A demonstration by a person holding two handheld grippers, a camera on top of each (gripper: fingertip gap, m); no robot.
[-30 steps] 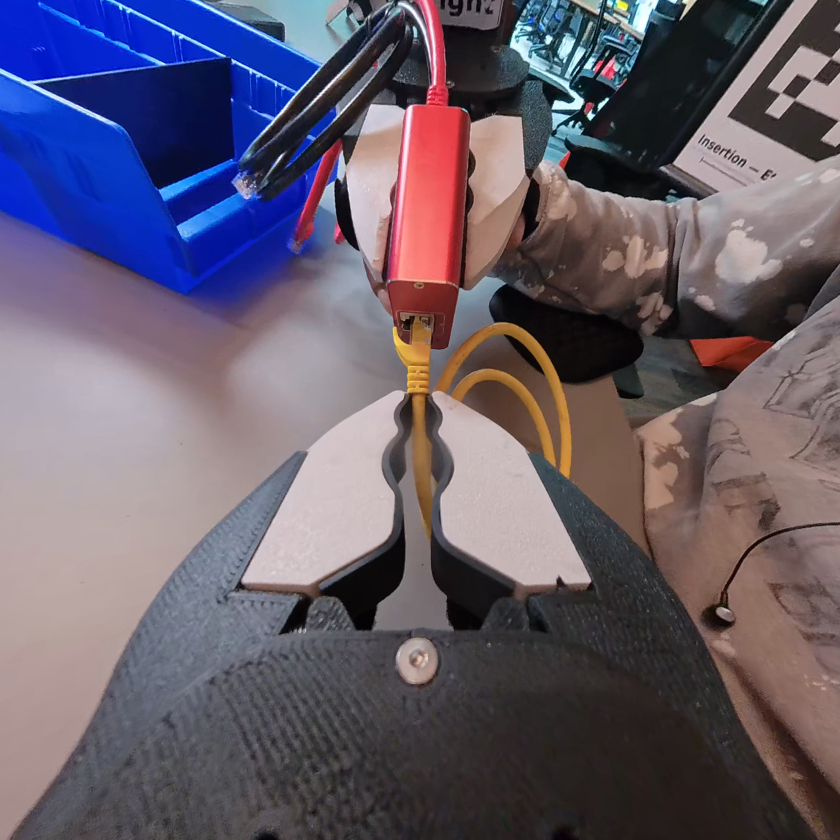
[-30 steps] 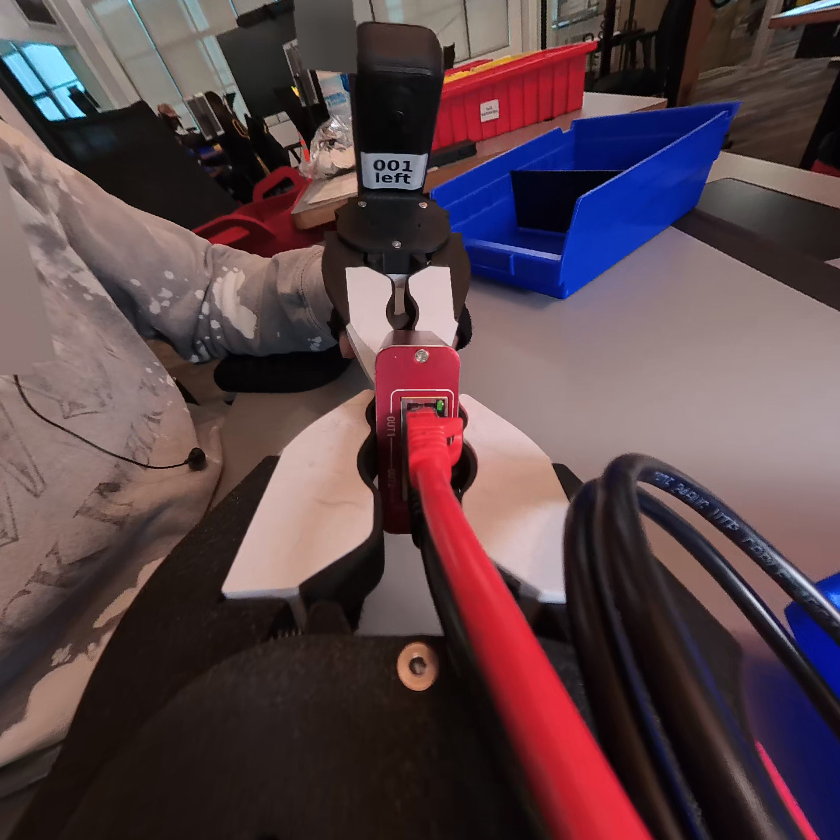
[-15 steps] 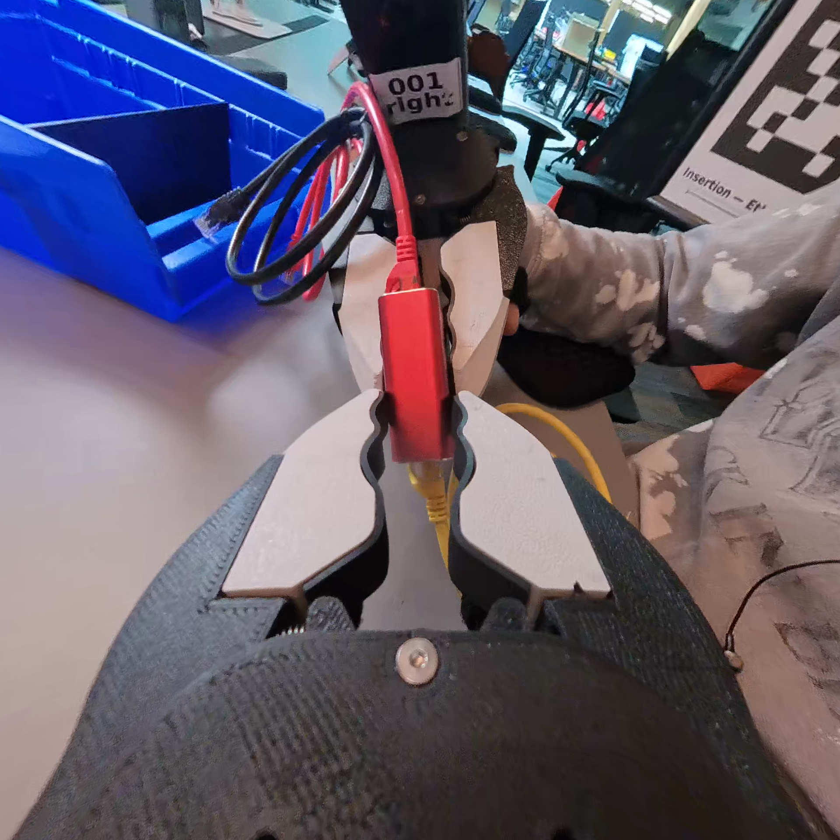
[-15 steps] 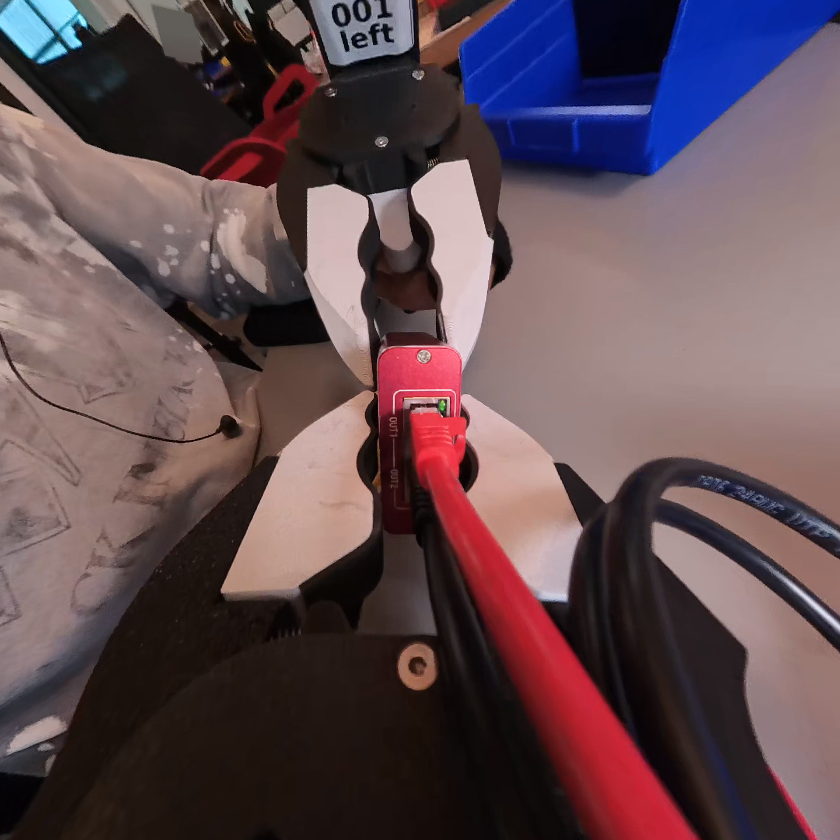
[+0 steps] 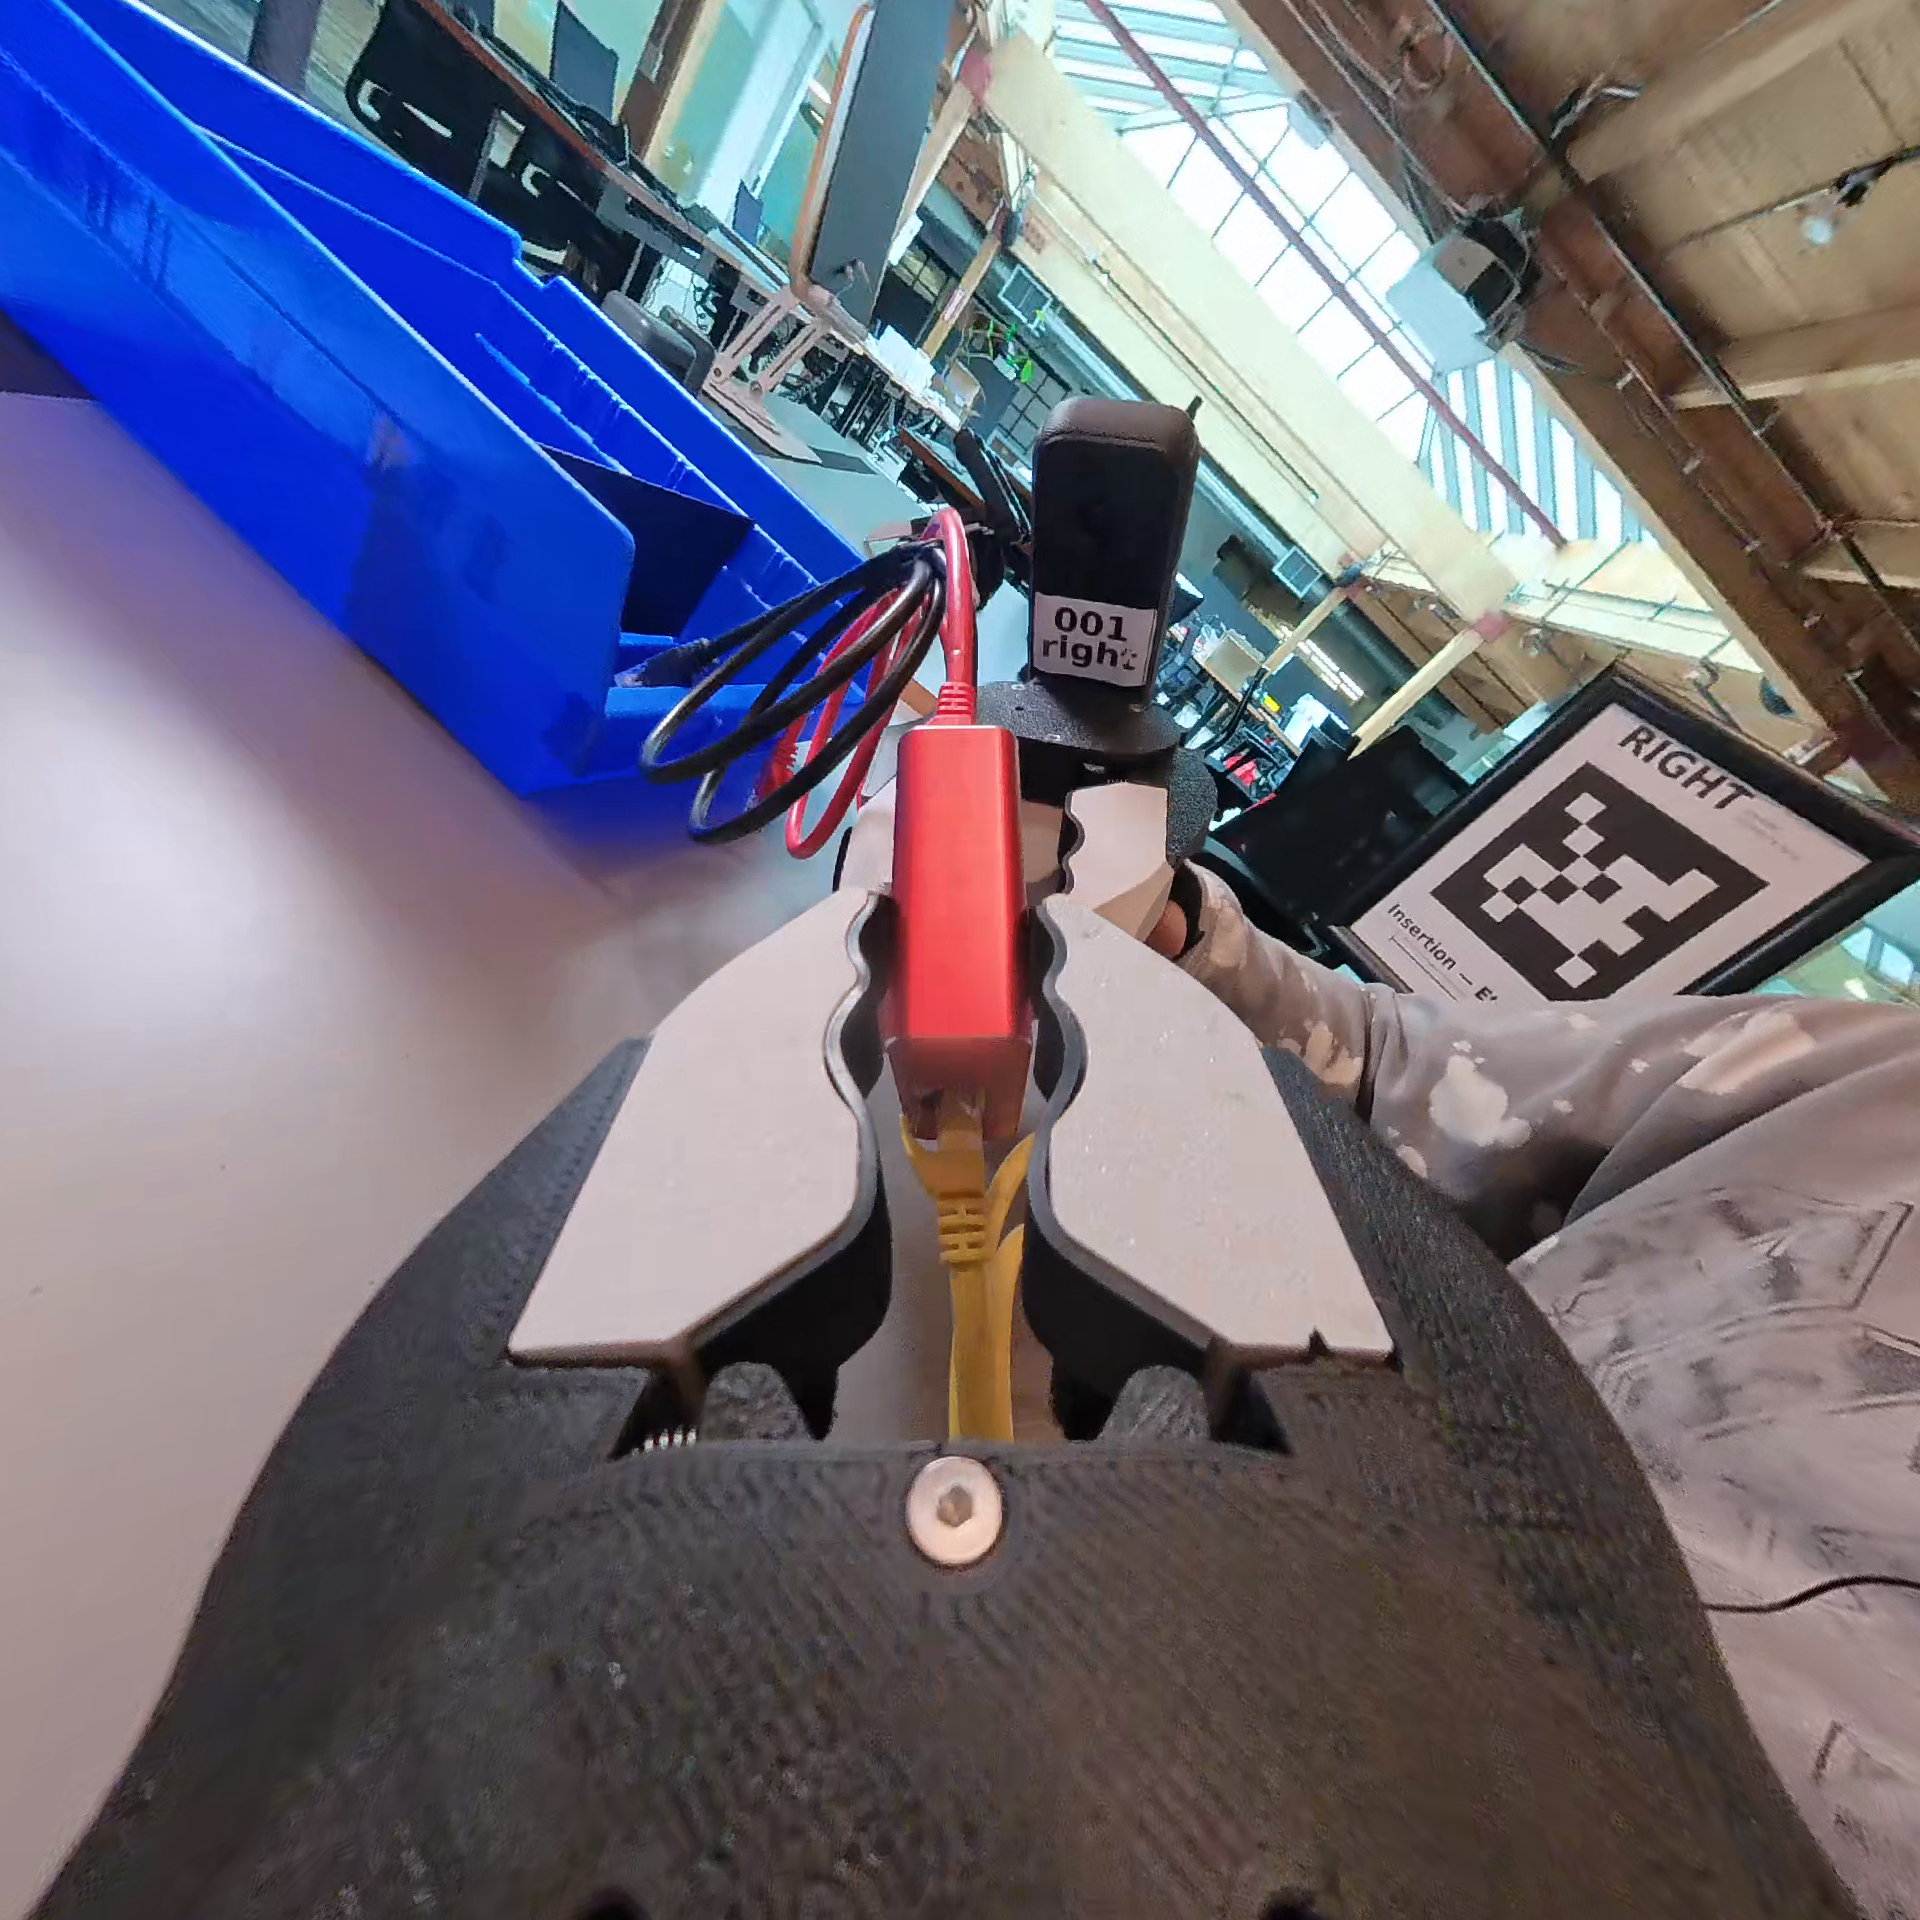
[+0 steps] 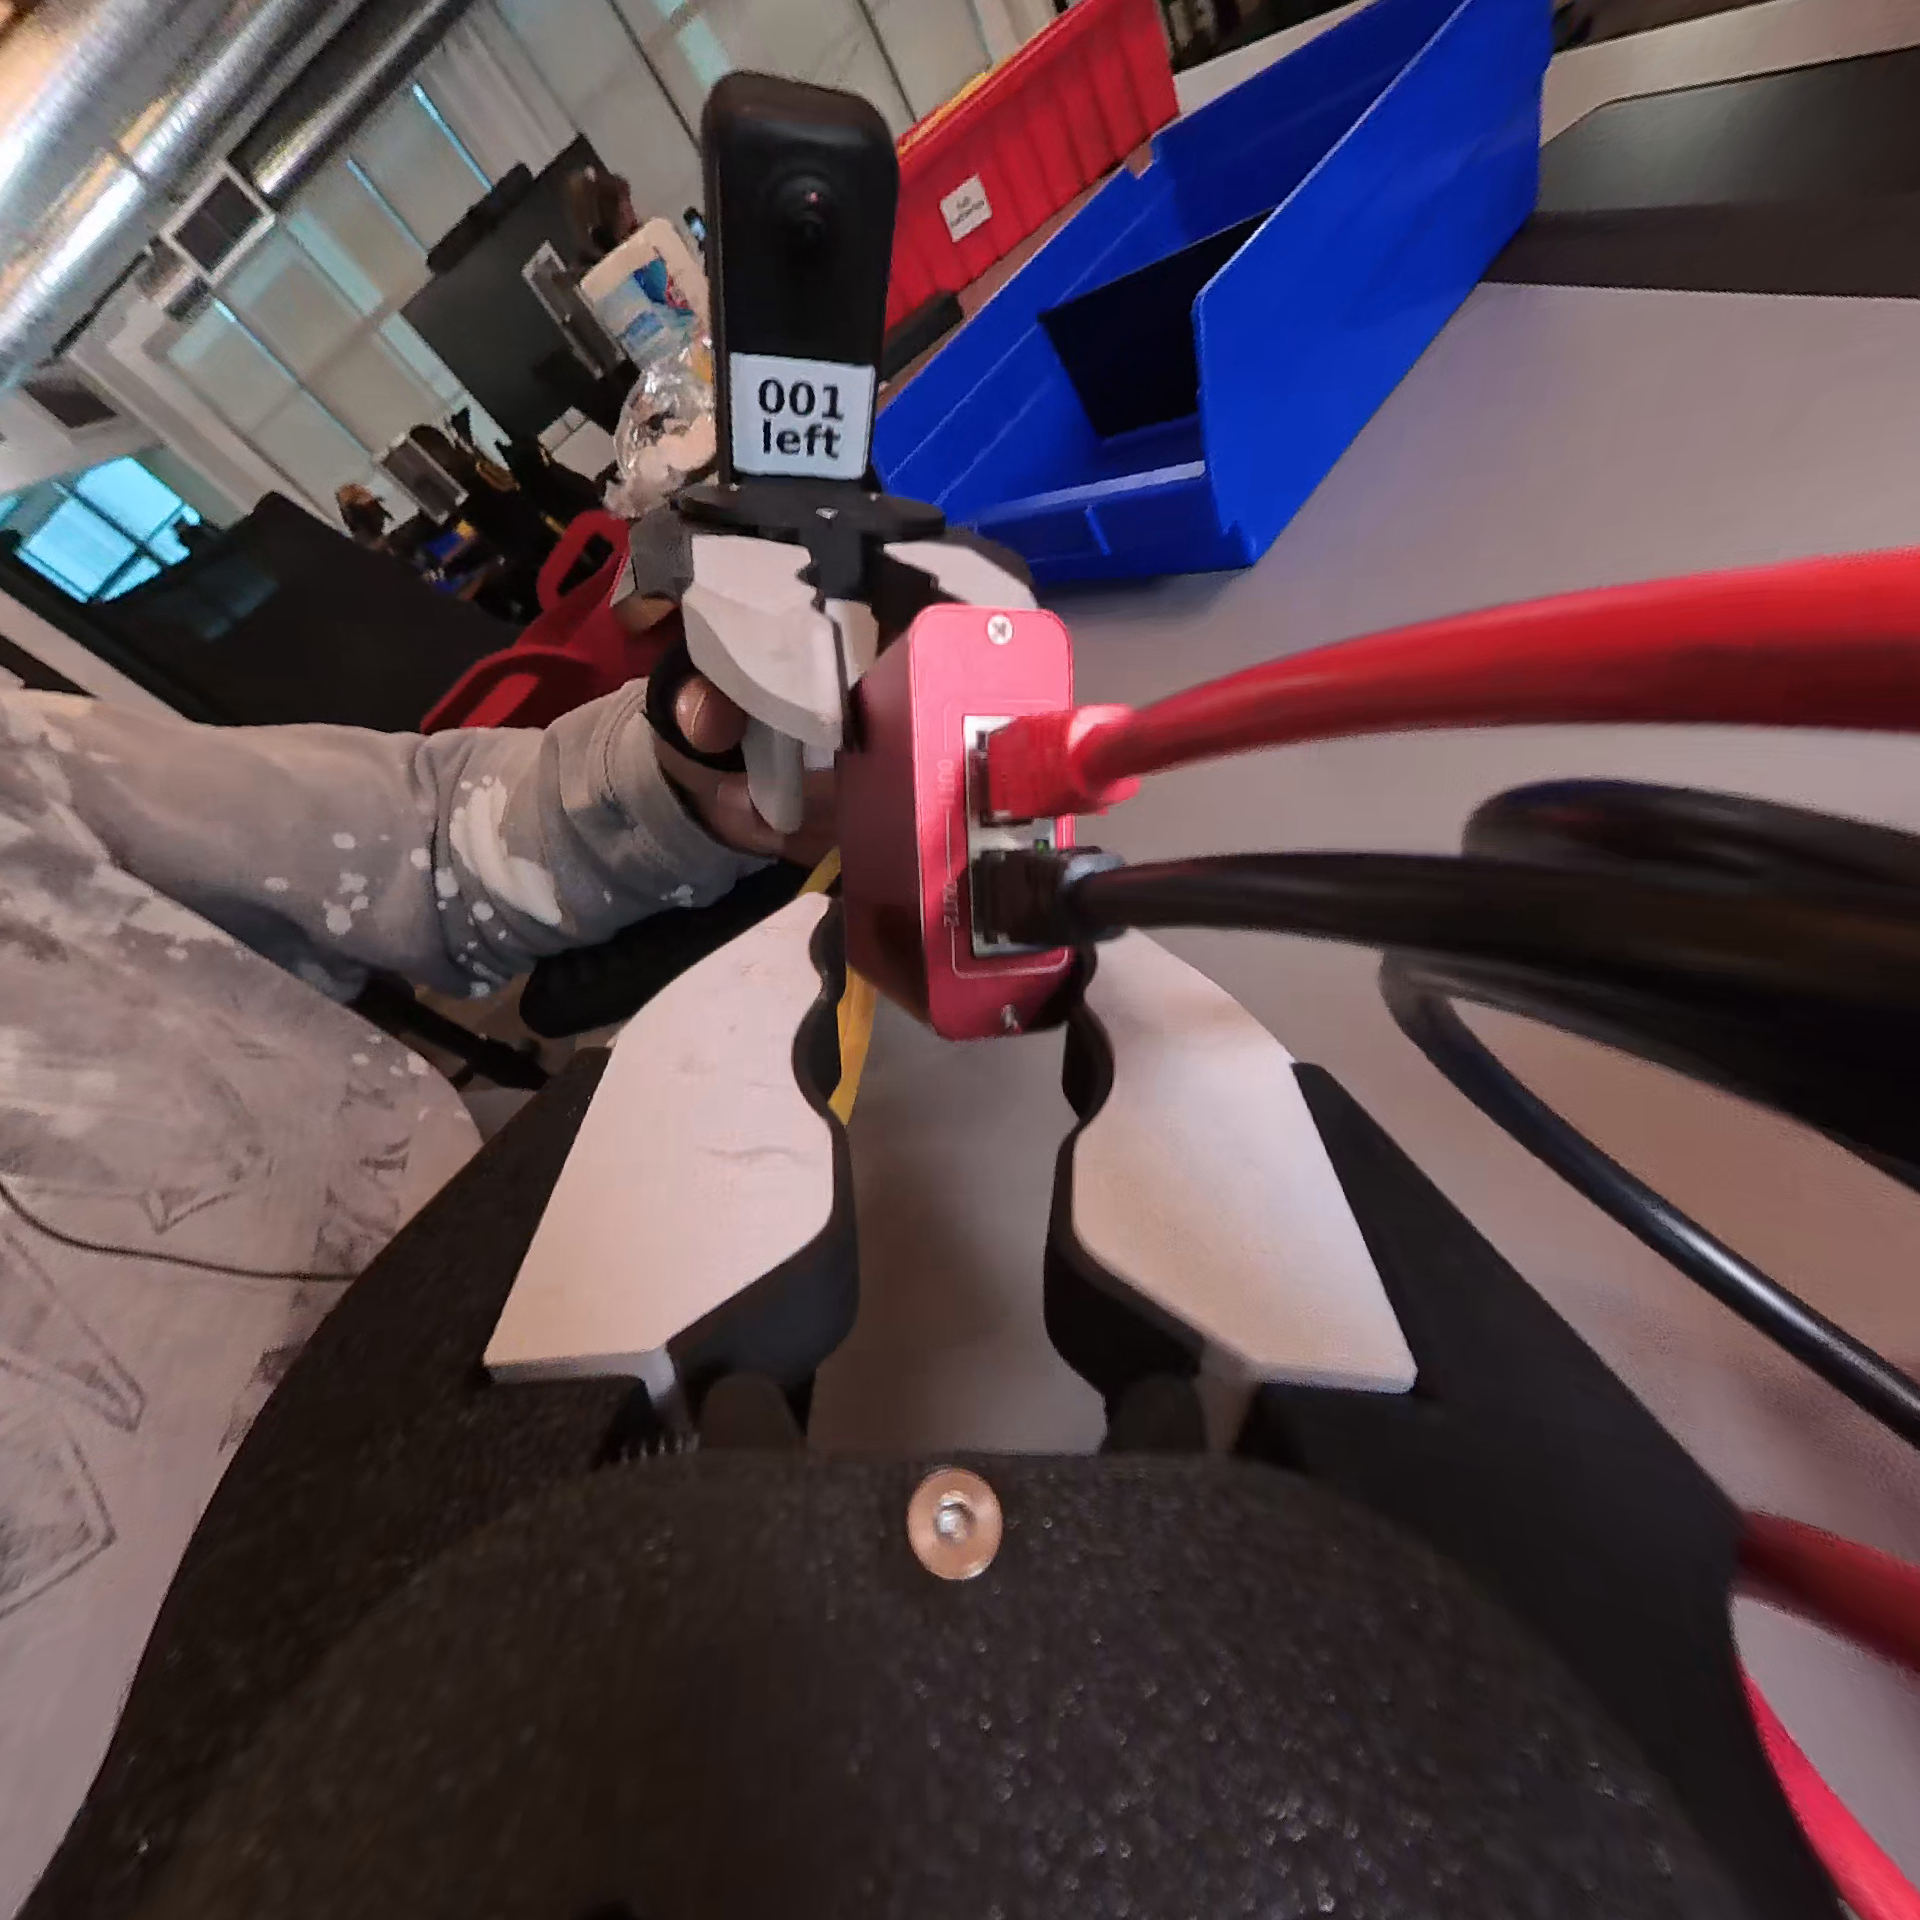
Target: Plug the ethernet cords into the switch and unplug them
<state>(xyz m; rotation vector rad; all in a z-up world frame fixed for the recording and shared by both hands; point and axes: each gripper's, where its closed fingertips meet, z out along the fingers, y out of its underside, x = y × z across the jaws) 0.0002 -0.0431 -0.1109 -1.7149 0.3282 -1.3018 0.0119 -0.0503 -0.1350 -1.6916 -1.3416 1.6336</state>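
The red switch is held above the table between the fingers of my left gripper, which is shut on its sides. A yellow cord is plugged into its near end and runs back between the fingers. A red cord and a black cord are plugged into the switch's other end. My right gripper is open, with its fingertips just under that end. In the left wrist view the right gripper sits behind and to the right of the switch.
A blue bin stands on the grey table to the left; it also shows in the right wrist view, with a red bin behind it. A framed marker board stands at right. The person's grey sleeve lies close by.
My left gripper slid forward from the yellow cord onto the switch and closed on it. My right gripper opened and let the switch go. Both views have tilted.
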